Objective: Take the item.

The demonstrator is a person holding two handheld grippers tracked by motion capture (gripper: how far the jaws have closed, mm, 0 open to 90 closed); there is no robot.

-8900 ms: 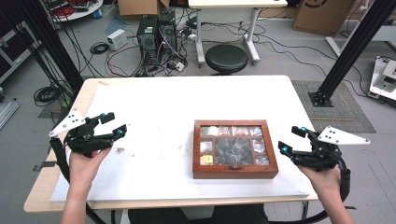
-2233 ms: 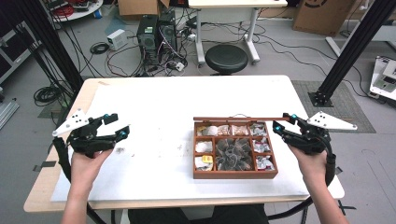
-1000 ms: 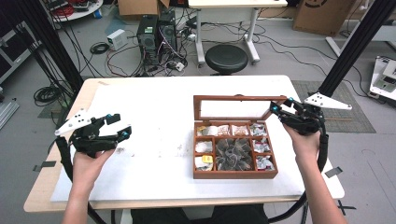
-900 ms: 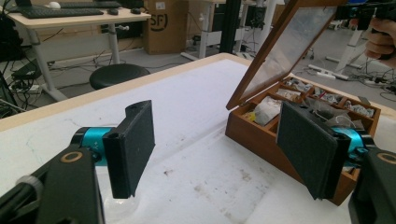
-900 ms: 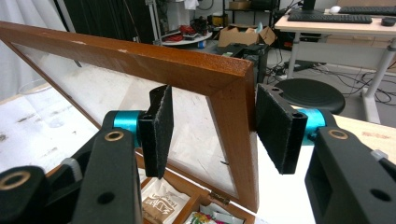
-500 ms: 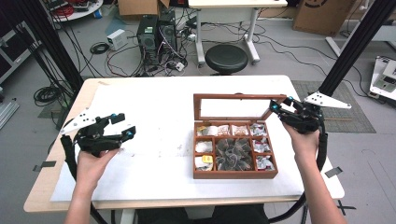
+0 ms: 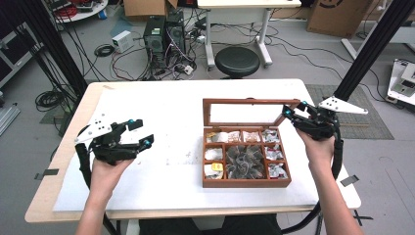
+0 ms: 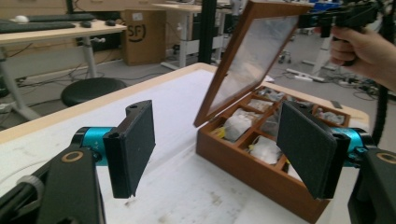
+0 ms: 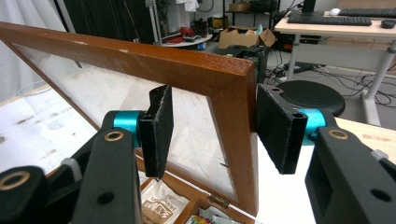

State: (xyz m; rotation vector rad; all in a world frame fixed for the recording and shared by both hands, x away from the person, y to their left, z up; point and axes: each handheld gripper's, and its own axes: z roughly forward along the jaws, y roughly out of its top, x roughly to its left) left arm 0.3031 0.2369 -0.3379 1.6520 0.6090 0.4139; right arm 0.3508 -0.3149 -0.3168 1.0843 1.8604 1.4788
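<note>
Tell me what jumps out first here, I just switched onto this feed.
The wooden tea box right of centre on the white table, its glass lid raised. The right gripper is at the lid's right corner, jaws straddling the frame with a gap. The left gripper hangs open over the table's left side.

White table (image 7: 161,103) seen from above, wooden box (image 7: 244,182) right of centre, glass lid (image 7: 243,112) raised and leaning back. Inside, small compartments with packets (image 7: 244,159); yellow packet (image 7: 216,168) at lower left. Right gripper (image 7: 292,111) at the lid's upper right corner, jaws either side of the frame, held by a hand (image 7: 318,147). Left gripper (image 7: 138,133) well apart on the table's left, jaws spread, nothing between them. Black stool (image 7: 237,60) and computer towers (image 7: 164,32) on the floor beyond.
</note>
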